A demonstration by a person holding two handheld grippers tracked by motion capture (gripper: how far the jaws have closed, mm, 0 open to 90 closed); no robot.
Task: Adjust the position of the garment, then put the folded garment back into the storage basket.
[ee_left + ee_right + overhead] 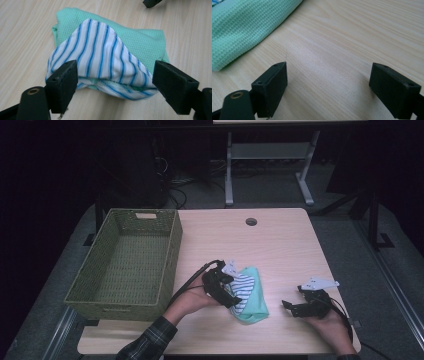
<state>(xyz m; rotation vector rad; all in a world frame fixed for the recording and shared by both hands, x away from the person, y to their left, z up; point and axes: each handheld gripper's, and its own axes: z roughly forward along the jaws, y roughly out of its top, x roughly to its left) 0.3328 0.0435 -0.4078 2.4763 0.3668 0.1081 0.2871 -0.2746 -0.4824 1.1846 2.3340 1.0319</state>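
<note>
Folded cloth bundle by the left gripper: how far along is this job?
Done: the striped cloth and the green cloth lie folded together as one bundle on the table. In hand: the left gripper has its jaws open on either side of the bundle, not yet closed. The right gripper is open over bare wood. Left: probably gripping it and moving it to the wicker basket, which has nothing in it.

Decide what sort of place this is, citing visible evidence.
Probably a lab or office workroom set up for recording: a plain wooden desk with a cable hole, grey carpet floor, and tangled cables beside another desk's metal legs.
</note>
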